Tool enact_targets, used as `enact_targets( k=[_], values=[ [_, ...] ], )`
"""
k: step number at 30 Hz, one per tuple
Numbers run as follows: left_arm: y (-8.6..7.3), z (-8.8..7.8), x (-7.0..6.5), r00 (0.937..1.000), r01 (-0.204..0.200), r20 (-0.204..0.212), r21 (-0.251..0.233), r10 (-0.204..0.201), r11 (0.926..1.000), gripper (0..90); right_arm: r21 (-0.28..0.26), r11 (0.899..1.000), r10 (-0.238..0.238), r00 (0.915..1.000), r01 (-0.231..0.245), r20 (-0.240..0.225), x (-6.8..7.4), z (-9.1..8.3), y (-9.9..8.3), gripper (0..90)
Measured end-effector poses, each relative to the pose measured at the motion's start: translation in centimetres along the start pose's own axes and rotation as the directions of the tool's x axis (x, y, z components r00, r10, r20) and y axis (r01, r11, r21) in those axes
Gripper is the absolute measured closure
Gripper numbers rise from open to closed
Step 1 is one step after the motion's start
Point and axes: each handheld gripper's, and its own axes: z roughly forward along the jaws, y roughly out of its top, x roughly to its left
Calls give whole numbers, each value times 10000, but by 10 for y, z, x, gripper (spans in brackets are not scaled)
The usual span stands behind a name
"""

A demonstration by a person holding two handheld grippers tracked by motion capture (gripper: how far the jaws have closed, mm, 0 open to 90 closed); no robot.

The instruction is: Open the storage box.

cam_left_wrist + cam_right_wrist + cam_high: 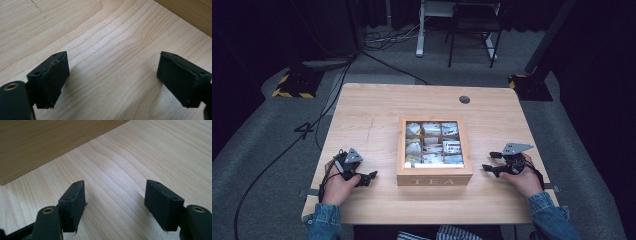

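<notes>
The wooden box near the counter's front edge bears "TEA" in pale capitals on its front wall.

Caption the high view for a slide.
Open left gripper and right gripper flank a closed wooden tea box on the table.

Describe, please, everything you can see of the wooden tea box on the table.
The tea box is a square, light wooden case with TEA lettered on its front wall. Its top is a wood-framed clear window, apparently a closed lid, showing a grid of compartments that hold pale tea packets. It sits flat and upright near the middle of the table, slightly toward the person. Nothing touches it: the left gripper and right gripper rest on either side, jaws open, apart from it.
</notes>
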Motion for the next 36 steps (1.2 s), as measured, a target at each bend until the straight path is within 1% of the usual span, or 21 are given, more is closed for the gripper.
enact_targets(
  k=[1, 3, 5, 11, 13, 17, 18, 20, 22, 24, 27, 29, 31, 32, 35, 36],
  values=[
    [1, 0, 1, 10000, -65, -42, 14, 65, 10000, 96, -8, 10000, 4, 10000, -4, 12, 0, 0, 0, 334],
    [1, 1, 1, 10000, -61, -49, 19, 61, 10000, 81, -11, 10000, 23, 10000, -23, 26, 0, 0, 0, 334],
    [2, 1, 1, 10000, -2, -18, 128, 3, 9999, 72, -3, 10000, 47, 10000, -47, 54, 1, -1, -1, 332],
    [2, 1, 1, 10000, -6, -37, 124, 6, 9999, 72, 10, 10000, 49, 10000, -49, 51, 0, -1, -1, 331],
    [2, 2, 0, 9999, 79, -154, 92, -77, 9999, 72, 1, 10000, 55, 10000, -55, 60, 1, -1, -1, 331],
    [2, 2, 1, 9997, 151, -174, 107, -150, 9998, 74, 22, 10000, 97, 9999, -97, 94, 1, -2, -1, 332],
    [2, 2, 1, 9996, 147, -235, 95, -145, 9998, 73, 8, 9999, 106, 9999, -106, 91, 1, -2, -1, 335],
    [2, 2, 1, 9996, 237, -185, 105, -235, 9997, 71, -30, 9998, 189, 9996, -189, 197, 1, -3, -2, 354],
    [2, 2, 1, 9996, 236, -185, 102, -235, 9997, 70, -67, 9994, 330, 9990, -328, 304, 1, -3, -3, 368],
    [2, 2, 1, 9996, 235, -184, 104, -234, 9997, 71, -80, 9994, 351, 9988, -349, 342, 1, -4, -3, 386],
    [2, 2, 1, 9996, 232, -182, 105, -230, 9997, 71, -117, 9994, 324, 9990, -320, 295, 2, -5, -4, 445],
    [2, 2, 1, 9996, 231, -181, 106, -229, 9997, 70, -141, 9994, 310, 9991, -306, 297, 2, -6, -4, 454],
    [2, 2, 1, 9996, 243, -170, 105, -241, 9997, 70, -100, 9999, 122, 9995, -119, 278, 3, -9, -3, 484],
    [2, 2, 1, 9996, 205, -180, 109, -203, 9997, 69, -152, 9998, 115, 9996, -111, 264, 4, -10, -2, 487],
    [3, 3, 2, 9998, 159, -154, 78, -158, 9998, 66, -538, 9985, 132, 9999, -130, 31, 8, -18, 4, 507],
    [3, 3, 2, 9998, 159, -154, 78, -158, 9998, 65, -538, 9985, 132, 9999, -130, 31, 8, -18, 4, 507]
  ],
)
